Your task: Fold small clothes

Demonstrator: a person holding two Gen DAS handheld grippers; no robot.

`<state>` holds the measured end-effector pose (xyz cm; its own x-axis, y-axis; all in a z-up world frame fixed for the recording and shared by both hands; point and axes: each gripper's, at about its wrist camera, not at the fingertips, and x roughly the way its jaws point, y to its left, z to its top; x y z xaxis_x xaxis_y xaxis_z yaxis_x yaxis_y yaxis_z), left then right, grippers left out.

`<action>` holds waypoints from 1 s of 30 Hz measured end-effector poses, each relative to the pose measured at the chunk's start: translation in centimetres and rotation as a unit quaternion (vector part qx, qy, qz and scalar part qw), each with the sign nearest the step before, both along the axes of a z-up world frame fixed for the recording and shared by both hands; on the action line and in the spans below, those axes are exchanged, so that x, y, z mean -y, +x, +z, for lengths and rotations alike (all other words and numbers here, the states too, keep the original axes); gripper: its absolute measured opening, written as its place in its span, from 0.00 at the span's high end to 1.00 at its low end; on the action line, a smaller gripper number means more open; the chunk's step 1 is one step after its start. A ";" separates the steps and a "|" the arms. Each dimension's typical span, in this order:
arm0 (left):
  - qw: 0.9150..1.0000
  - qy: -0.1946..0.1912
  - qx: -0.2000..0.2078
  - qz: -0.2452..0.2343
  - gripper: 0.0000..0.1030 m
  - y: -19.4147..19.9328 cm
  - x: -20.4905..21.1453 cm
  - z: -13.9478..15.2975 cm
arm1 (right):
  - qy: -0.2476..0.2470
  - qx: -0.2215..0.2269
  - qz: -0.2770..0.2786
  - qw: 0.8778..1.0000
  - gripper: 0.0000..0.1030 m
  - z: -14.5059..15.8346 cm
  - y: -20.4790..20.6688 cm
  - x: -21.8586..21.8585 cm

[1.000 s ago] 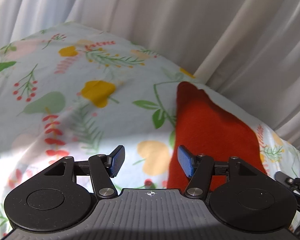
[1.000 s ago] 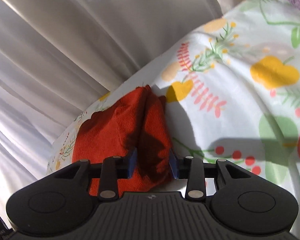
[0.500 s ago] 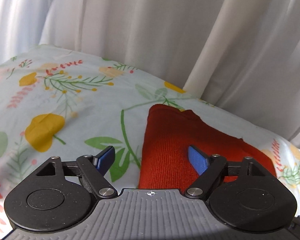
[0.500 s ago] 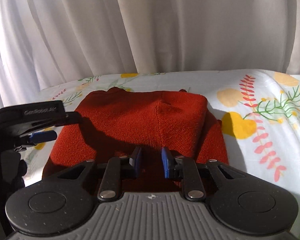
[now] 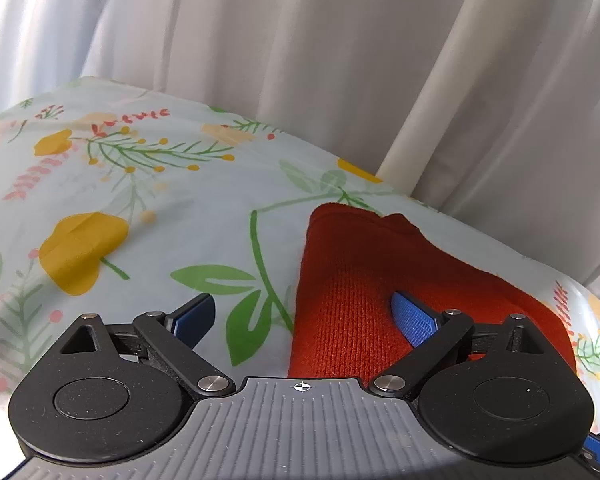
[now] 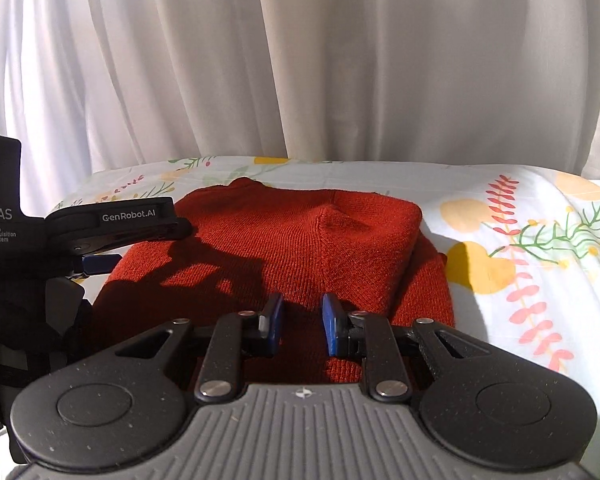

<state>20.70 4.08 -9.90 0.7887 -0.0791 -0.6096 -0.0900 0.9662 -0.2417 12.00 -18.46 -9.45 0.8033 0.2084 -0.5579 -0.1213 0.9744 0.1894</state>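
Note:
A folded rust-red knit garment (image 6: 300, 240) lies flat on the floral sheet (image 6: 520, 272) near the curtain. It also shows in the left wrist view (image 5: 360, 280). My left gripper (image 5: 304, 316) is open wide over the garment's left edge, its right finger above the knit, its left finger above the sheet. The left gripper also shows in the right wrist view (image 6: 100, 252). My right gripper (image 6: 302, 320) is open with a narrow gap, just above the garment's near edge, holding nothing.
White curtains (image 6: 300, 60) hang right behind the bed's far edge. The floral sheet stretches left in the left wrist view (image 5: 100, 220) and right in the right wrist view.
The right gripper swung round to face the garment squarely and opened slightly. The left gripper moved right over the garment's left edge and opened wider.

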 end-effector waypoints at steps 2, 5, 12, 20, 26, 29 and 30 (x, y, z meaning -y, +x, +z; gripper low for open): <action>1.000 -0.005 -0.005 0.001 0.04 -0.1 -0.2 0.1 | 0.002 -0.002 -0.001 1.000 0.81 0.1 -0.1 0.1; 1.000 -0.010 -0.024 0.004 0.04 0.2 -0.5 0.8 | 0.023 -0.027 -0.011 0.999 0.81 1.1 0.7 0.5; 0.999 0.040 -0.030 -0.020 0.06 3.3 0.8 2.7 | 0.022 -0.061 -0.051 0.997 0.79 2.5 5.6 0.3; 0.995 0.040 -0.084 -0.023 0.00 6.4 1.1 -0.4 | -0.026 -0.094 -0.054 0.994 0.76 0.8 12.0 -1.0; 0.996 -0.010 -0.090 -0.021 0.00 6.2 -0.7 -0.9 | -0.072 -0.050 -0.037 0.996 0.72 -0.3 12.0 -2.0; 0.995 -0.029 -0.089 -0.033 0.00 3.8 -1.5 0.6 | -0.071 -0.055 -0.037 0.995 0.72 0.4 10.6 -2.1; 0.995 -0.034 -0.081 -0.041 0.00 2.5 -1.8 1.3 | -0.063 -0.055 -0.038 0.996 0.70 1.1 9.5 -2.0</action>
